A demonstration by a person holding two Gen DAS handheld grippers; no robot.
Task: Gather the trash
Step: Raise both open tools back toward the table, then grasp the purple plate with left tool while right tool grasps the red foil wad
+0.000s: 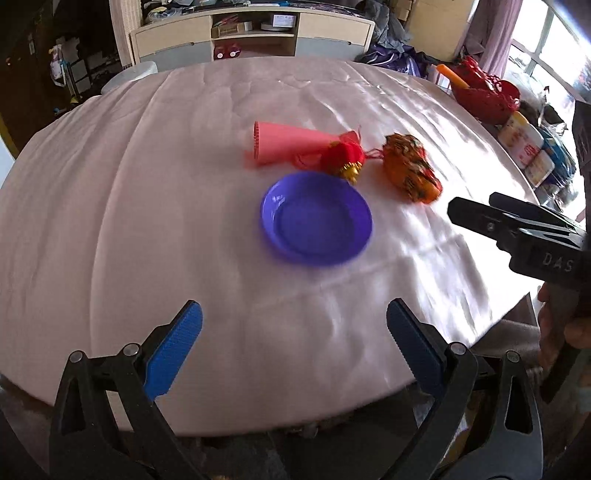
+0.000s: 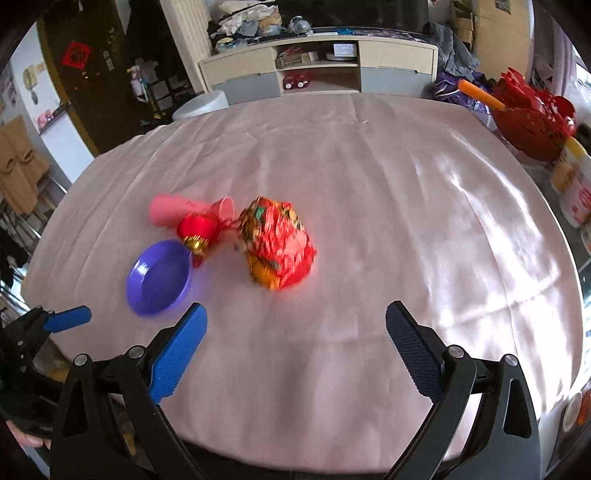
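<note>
On the pink cloth a purple plate (image 1: 316, 218) (image 2: 159, 277) lies empty. Behind it a pink cup (image 1: 284, 144) (image 2: 184, 208) lies on its side, touching a small red lantern ornament (image 1: 341, 157) (image 2: 195, 230). A crumpled red and orange wrapper (image 1: 412, 168) (image 2: 279, 247) sits to their right. My left gripper (image 1: 293, 345) hangs open near the table's front edge, short of the plate, with nothing between its blue pads. My right gripper (image 2: 295, 345) is open too and empty, in front of the wrapper. In the left wrist view the right gripper's black body shows at the far right.
The table (image 1: 110, 221) (image 2: 406, 221) wears a wrinkled pink cloth. Beyond its right edge stand a red basket (image 1: 484, 96) (image 2: 528, 122) and tubs (image 1: 524, 144) (image 2: 572, 184). A low cabinet (image 1: 255, 33) (image 2: 317, 66) lines the far wall. A person's hand (image 1: 561, 332) holds the right tool.
</note>
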